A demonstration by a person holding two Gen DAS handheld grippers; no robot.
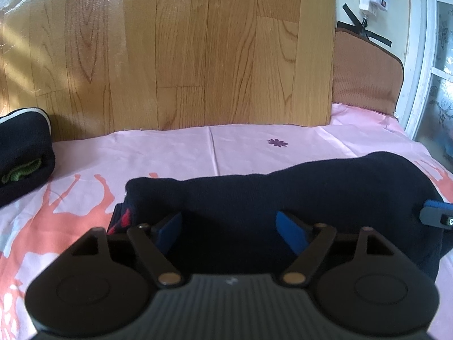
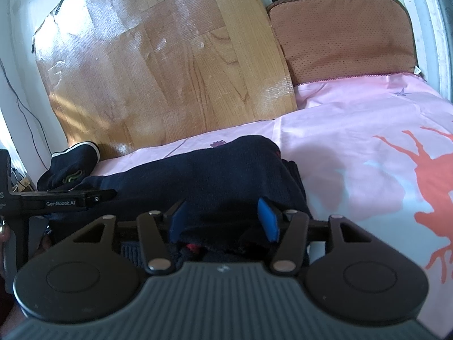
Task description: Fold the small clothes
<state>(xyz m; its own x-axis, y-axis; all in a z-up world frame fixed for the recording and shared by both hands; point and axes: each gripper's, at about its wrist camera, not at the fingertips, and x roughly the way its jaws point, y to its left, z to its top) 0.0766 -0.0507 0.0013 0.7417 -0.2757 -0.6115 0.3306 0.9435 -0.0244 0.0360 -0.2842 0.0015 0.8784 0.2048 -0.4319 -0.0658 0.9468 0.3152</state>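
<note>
the left gripper (image 1: 230, 232) stood with its jaws spread wide, the dark garment (image 1: 297, 195) lying between the blue pads (image 1: 290, 231) but not pinched. the right gripper (image 2: 222, 221) was likewise parted, its pads (image 2: 267, 219) flanking a raised edge of the same cloth; whether they pressed it could not be told. the garment lay folded into a long navy bundle on the pink sheet (image 2: 354, 130), a bit of red showing at one end (image 1: 124, 218). a second dark bundle (image 1: 22, 158) sat well apart

Two dark garments (image 1: 297, 198) (image 1: 22, 158) – one centre, one at left edge; two grippers (image 1: 230, 231) (image 2: 222, 218); one pink sheet (image 1: 170, 150); one wooden board (image 1: 175, 51); one brown cushion (image 2: 342, 36).
</note>
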